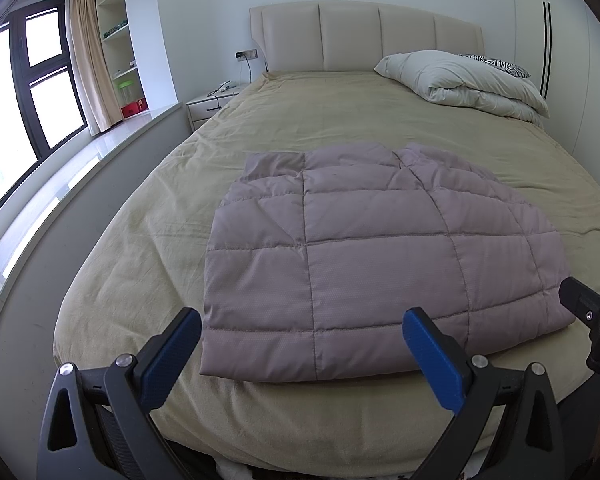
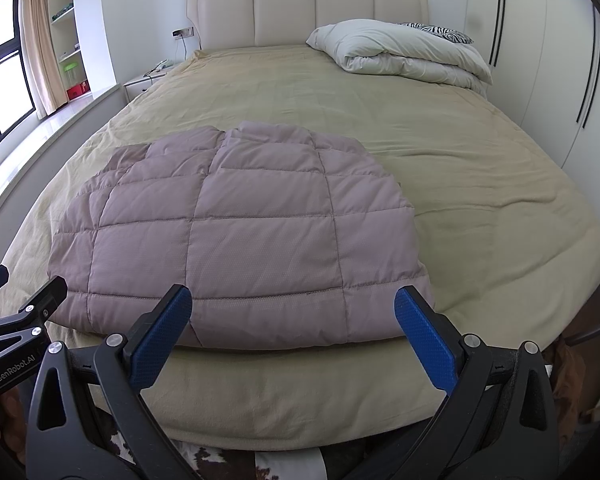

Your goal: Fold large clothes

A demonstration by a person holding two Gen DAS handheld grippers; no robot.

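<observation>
A mauve quilted padded garment lies folded into a rough rectangle on the beige bed cover near the foot of the bed; it also shows in the right wrist view. My left gripper is open and empty, hovering just short of the garment's near edge. My right gripper is open and empty, also just short of the near edge, toward its right half. The right gripper's tip shows at the right edge of the left wrist view. The left gripper's tip shows at the left edge of the right wrist view.
The beige bed has a padded headboard. A folded white duvet and a zebra pillow lie at the head, right side. A nightstand, window ledge and shelves stand to the left, wardrobe doors to the right.
</observation>
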